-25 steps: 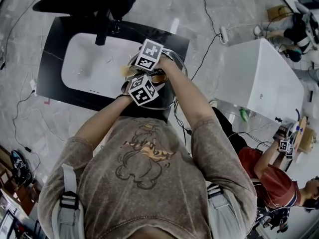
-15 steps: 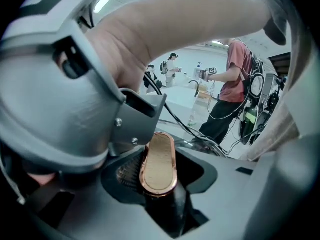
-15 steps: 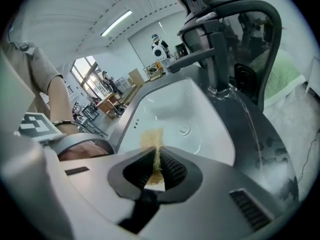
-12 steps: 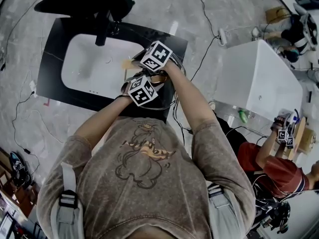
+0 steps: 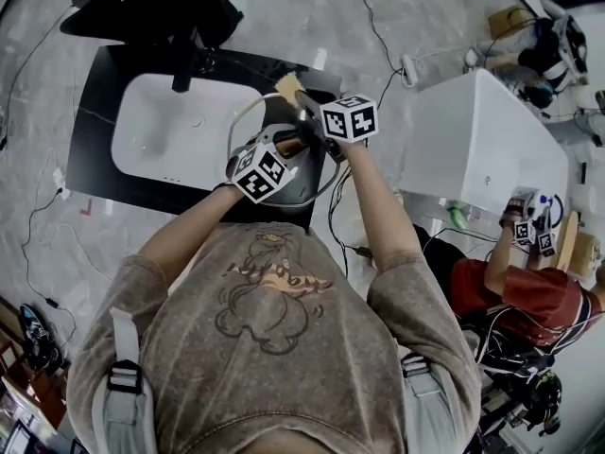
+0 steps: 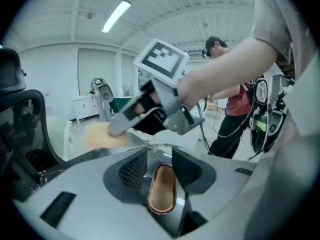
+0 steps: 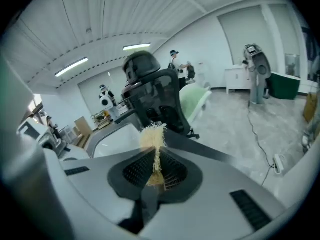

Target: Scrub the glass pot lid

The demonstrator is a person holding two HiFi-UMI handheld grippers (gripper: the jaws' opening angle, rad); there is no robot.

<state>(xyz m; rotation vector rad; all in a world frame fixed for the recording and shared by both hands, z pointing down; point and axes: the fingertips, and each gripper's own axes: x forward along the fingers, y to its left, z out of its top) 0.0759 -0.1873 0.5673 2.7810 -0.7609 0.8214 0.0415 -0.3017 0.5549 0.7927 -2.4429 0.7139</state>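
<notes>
In the head view the glass pot lid (image 5: 304,180) is held up over the right end of the counter. My left gripper (image 5: 284,149) is shut on the lid's copper-brown knob (image 6: 162,189), which sits between the dark ribbed pads (image 6: 134,171). My right gripper (image 5: 302,100) is shut on a yellowish scrub sponge (image 5: 288,87), pinched thin between its jaws with a frayed end sticking out (image 7: 153,135). From the left gripper view, the right gripper (image 6: 116,129) and the sponge (image 6: 100,135) hang just beyond the lid's far rim, apart from the glass.
A white sink (image 5: 165,130) lies in a black counter (image 5: 99,93) with a dark faucet (image 5: 182,69). A black office chair (image 7: 150,91) stands behind it. A white cabinet (image 5: 492,149) stands at the right, with a person in red (image 5: 515,296) beside it. Cables run across the floor.
My right gripper has swung away from the lid, up and to the right, taking the sponge off the glass. The left gripper and the lid have shifted slightly upward in view.
</notes>
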